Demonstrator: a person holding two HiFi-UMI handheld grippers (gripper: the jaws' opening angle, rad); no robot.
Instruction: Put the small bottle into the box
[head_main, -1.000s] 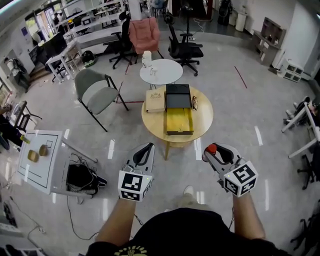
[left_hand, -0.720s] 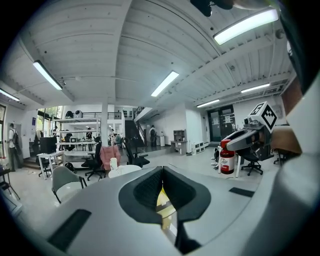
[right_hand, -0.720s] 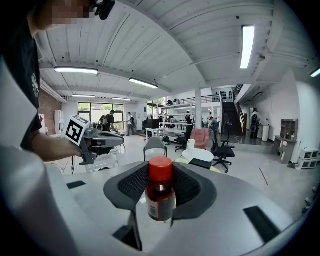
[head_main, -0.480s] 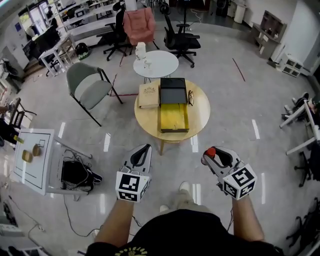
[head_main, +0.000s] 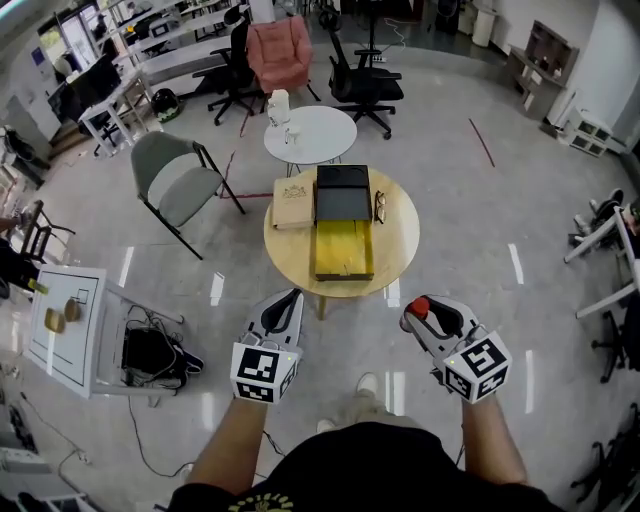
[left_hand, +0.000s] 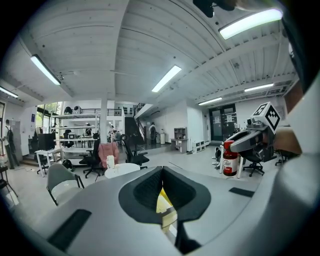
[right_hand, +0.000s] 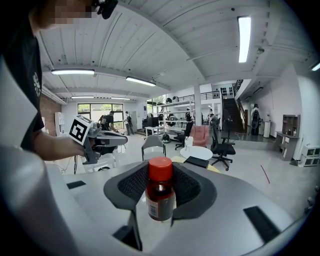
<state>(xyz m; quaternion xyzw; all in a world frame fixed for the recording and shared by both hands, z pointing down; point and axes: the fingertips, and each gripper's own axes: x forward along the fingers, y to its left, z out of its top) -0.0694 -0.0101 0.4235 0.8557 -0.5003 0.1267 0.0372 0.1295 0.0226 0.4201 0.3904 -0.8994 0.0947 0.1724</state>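
Clamped upright in right claw (head_main: 424, 309): small red-capped bottle (right_hand: 160, 194), well apart from open yellow box (head_main: 343, 246) on round desk (head_main: 396, 236). Empty left claw (left_hand: 161, 188) closed together. Desk slightly nearer than a moment ago: approach underway, placement pending.

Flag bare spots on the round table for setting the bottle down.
Round table: widest bare patch on the right, between the yellow box, the glasses and the rim. A smaller one front left, between the tan box, yellow box and rim. The back is crowded: tan box, black lid and glasses side by side.
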